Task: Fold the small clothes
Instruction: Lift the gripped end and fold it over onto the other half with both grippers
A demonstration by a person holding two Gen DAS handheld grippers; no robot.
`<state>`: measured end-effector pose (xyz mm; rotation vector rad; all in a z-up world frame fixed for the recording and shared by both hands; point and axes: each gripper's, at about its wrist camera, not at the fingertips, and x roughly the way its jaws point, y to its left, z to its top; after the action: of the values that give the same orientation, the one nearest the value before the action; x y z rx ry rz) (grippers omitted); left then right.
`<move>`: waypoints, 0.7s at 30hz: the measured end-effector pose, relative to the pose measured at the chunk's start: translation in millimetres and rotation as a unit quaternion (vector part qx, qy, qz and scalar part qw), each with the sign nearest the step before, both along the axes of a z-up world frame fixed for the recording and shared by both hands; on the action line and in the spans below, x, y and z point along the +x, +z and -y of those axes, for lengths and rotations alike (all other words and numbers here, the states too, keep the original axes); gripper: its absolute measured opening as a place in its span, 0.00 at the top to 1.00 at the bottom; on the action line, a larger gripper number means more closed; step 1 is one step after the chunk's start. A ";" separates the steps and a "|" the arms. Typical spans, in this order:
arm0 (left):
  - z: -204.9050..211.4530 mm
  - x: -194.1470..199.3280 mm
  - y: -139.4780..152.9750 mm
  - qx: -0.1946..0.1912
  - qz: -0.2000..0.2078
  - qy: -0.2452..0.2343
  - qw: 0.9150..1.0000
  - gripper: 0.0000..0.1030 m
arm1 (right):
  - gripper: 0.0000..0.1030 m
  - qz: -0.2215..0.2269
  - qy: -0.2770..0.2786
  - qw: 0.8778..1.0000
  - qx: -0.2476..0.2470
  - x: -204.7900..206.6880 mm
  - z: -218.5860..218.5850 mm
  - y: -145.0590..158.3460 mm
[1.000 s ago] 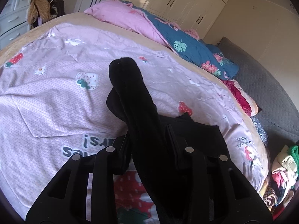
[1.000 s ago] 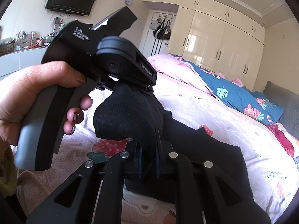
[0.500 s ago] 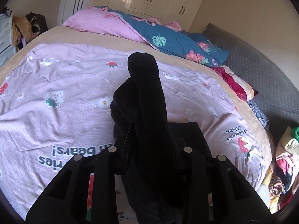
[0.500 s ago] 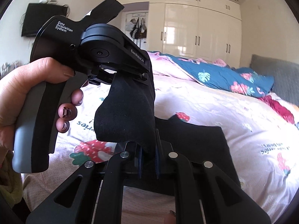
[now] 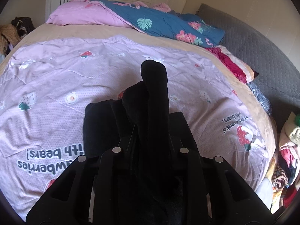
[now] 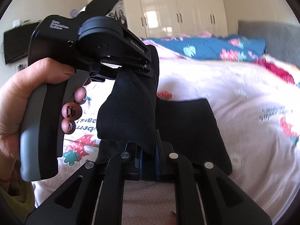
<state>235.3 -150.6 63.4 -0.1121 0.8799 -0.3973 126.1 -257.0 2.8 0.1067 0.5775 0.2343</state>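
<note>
We saw the sock (image 6: 131, 105) as matt black knit cloth | quilt (image 5: 56, 86) under the grippers as soft pink printed cloth, creased | left gripper (image 6: 150, 63) as matt black plastic, grey handle | wardrobe doors (image 6: 168, 13) beyond as glossy cream | sofa (image 5: 262, 52) as quilted grey cloth

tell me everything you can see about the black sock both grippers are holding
The black sock is plain, soft knit fabric. It hangs above the pink strawberry quilt, stretched between the left gripper clamped on one end and the right gripper pinching the other. Its rounded tip pokes past the left jaws.
</note>
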 end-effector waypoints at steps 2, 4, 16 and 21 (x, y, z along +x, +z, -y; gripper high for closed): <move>7.3 2.8 -3.9 0.007 -0.007 -0.005 1.000 0.84 | 0.91 -0.020 -0.007 0.999 0.024 4.3 9.9 -3.6; 13.8 5.8 -7.9 0.011 -0.013 -0.008 1.000 0.84 | 0.91 -0.040 -0.010 0.998 0.048 8.3 18.2 -6.9; 49.7 15.8 -37.6 0.024 -0.053 -0.029 0.998 0.78 | 0.89 -0.139 -0.035 0.978 0.151 21.8 57.0 -34.6; 61.3 16.1 -43.0 0.017 -0.061 -0.040 0.997 0.69 | 0.85 -0.153 -0.044 0.974 0.163 18.7 63.7 -39.3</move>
<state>251.4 -211.8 20.4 -0.0703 1.0129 -0.4524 144.8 -320.7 -36.5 0.4927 0.8365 0.2270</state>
